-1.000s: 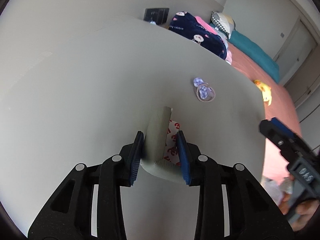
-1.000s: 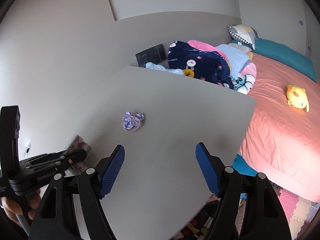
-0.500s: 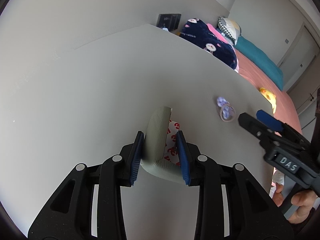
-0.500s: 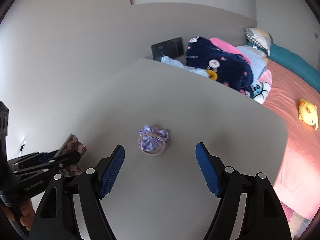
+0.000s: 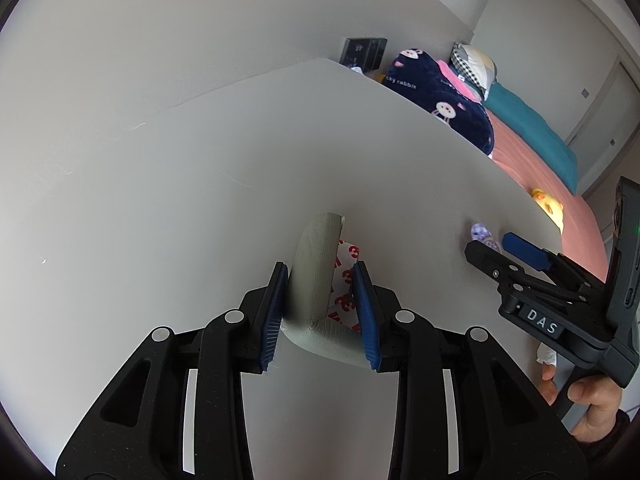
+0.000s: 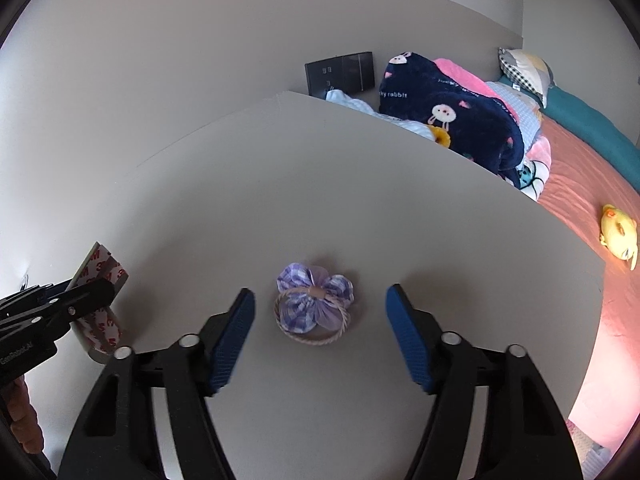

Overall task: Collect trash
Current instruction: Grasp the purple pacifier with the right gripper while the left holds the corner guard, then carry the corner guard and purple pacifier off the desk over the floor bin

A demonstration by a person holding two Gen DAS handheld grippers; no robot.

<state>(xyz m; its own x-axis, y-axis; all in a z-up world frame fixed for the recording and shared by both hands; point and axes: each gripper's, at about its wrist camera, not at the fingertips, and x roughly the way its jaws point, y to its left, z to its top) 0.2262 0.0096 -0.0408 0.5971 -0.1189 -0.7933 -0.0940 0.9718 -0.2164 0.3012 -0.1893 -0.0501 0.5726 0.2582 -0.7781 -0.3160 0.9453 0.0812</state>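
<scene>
My left gripper [image 5: 320,312] is shut on a bent grey foam strip with white and red printed backing [image 5: 316,276], held just above the grey table [image 5: 160,200]; the strip also shows in the right wrist view [image 6: 102,272]. My right gripper [image 6: 320,332] is open, low over the table, with a purple checked flower hair tie [image 6: 314,304] lying between its fingertips, untouched. In the left wrist view the right gripper [image 5: 500,252] sits at the right, partly hiding the hair tie [image 5: 482,234].
The table's far and right edges border a bed with a pink sheet [image 6: 580,184], a navy rabbit blanket [image 6: 452,120], a teal pillow [image 5: 532,128] and a yellow plush toy [image 6: 618,234]. A dark wall panel [image 6: 340,72] sits behind the table.
My right gripper has moved forward and down so that the hair tie now lies between its fingers. My left gripper still holds the strip, with the view shifted slightly left.
</scene>
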